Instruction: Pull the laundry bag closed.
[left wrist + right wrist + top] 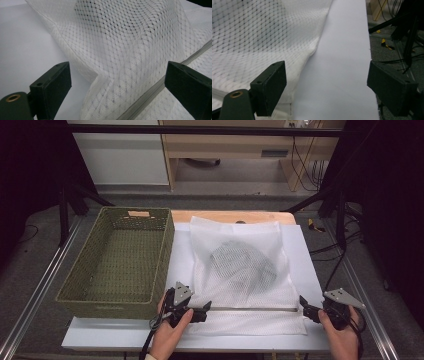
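Near the front edge of the table, the left gripper [200, 310] sits at the lower left corner of a white mesh laundry bag [245, 270], held in the person's left hand [167, 335]. Its two black jaws stand wide apart and hold nothing; in the left gripper view the bag's mesh and its grey zipper strip [150, 97] lie between and beyond them. At the bag's lower right corner, the right gripper [306, 307] rests in the right hand [342, 337], jaws also wide apart and empty. The right gripper view shows its left jaw over the bag's edge [312, 52] and its right jaw out past the table's side, with bare white surface between.

The bag lies flat on the white table top [307, 265], mid-table, with a dark grey garment [242, 265] showing through the mesh. Its zipper strip runs across near the front, from one gripper to the other. Just left of the bag stands an empty green woven basket [120, 260], rectangular, its right wall beside the bag's left edge. Beyond the table, cables [305, 165] hang by wooden furniture
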